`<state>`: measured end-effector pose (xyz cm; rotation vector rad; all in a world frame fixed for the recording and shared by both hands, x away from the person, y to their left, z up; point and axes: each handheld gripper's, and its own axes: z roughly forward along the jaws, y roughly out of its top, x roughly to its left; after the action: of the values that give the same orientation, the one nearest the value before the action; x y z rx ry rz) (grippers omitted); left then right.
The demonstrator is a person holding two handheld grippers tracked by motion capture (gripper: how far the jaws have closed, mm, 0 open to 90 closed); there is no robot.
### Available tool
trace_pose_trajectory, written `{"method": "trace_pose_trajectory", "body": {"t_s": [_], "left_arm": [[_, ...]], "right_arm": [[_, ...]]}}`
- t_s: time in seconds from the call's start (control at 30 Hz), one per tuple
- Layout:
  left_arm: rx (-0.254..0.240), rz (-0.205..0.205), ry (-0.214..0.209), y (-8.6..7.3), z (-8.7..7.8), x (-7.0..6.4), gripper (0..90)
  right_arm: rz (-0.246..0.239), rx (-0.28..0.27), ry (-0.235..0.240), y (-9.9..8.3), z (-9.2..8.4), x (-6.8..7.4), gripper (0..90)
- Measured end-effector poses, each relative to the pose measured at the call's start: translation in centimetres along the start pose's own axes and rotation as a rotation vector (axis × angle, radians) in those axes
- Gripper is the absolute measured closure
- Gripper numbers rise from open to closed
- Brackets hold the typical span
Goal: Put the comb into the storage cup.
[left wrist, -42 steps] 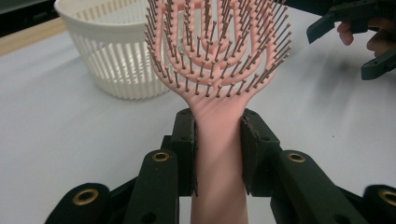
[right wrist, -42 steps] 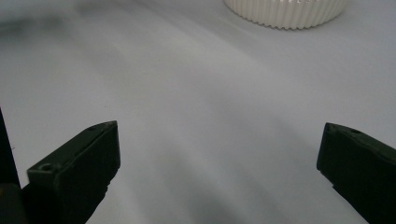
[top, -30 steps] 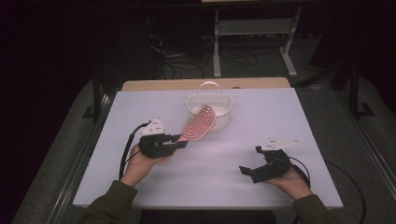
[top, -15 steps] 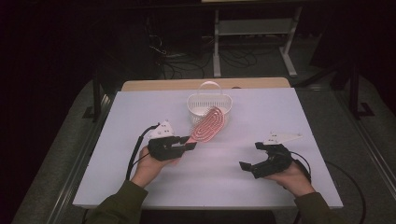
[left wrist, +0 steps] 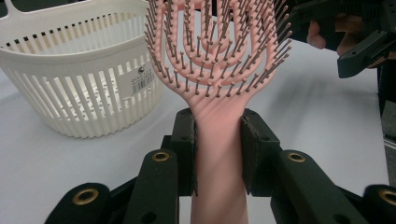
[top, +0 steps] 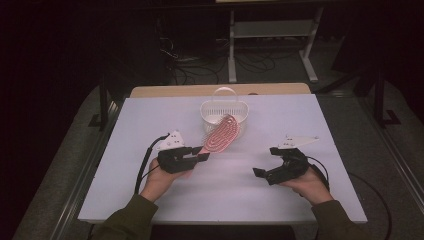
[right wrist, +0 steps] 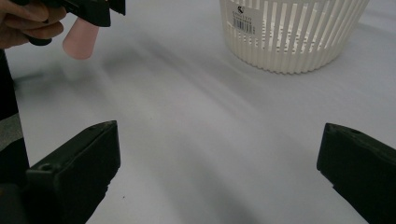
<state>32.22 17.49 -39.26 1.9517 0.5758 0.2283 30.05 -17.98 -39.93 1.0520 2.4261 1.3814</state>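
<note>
The left gripper [top: 200, 156] is closed on the handle of a pink plastic hairbrush with a vented, looped head and rows of brown-tipped bristles [top: 221, 134], its two pads pressed flat on either side of the narrow stem just below the head, as the left gripper view makes plain. The brush is held up off the white surface [top: 150, 125], its head tilted away toward the far right so that it hangs at the near rim of the white slatted plastic basket with a hoop handle [top: 224, 107], which stands at the far middle of the surface. From where I stand, the brush looks light and fairly stiff, though the open loops of the head would likely flex a little and the smooth stem could twist between the pads; the stem, where it is taken now, seems the sound place to hold it, clear of the bristles. The right gripper [top: 262, 173] rests low near the right, well apart from both, its jaws standing wide with nothing between them. The butt of the handle is cut off at the bottom of the left gripper view, the basket's floor is hard to make out from above, and I cannot tell whether the bristle tips touch the rim.
</note>
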Motion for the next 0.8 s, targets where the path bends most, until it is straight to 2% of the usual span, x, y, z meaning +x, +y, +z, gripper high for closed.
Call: {"method": "trace_pose_trajectory", "body": {"t_s": [0.2,0.8], "left_arm": [[-0.005,0.006,0.013,-0.1,0.0,0.0,70.3],[0.004,0.019,0.014,-0.8,0.4,-0.5,70.3]], "right_arm": [[-0.007,-0.011,0.009,0.7,0.2,0.2,0.0],[-0.024,-0.038,0.041,2.7,1.3,0.6,0.0]]}}
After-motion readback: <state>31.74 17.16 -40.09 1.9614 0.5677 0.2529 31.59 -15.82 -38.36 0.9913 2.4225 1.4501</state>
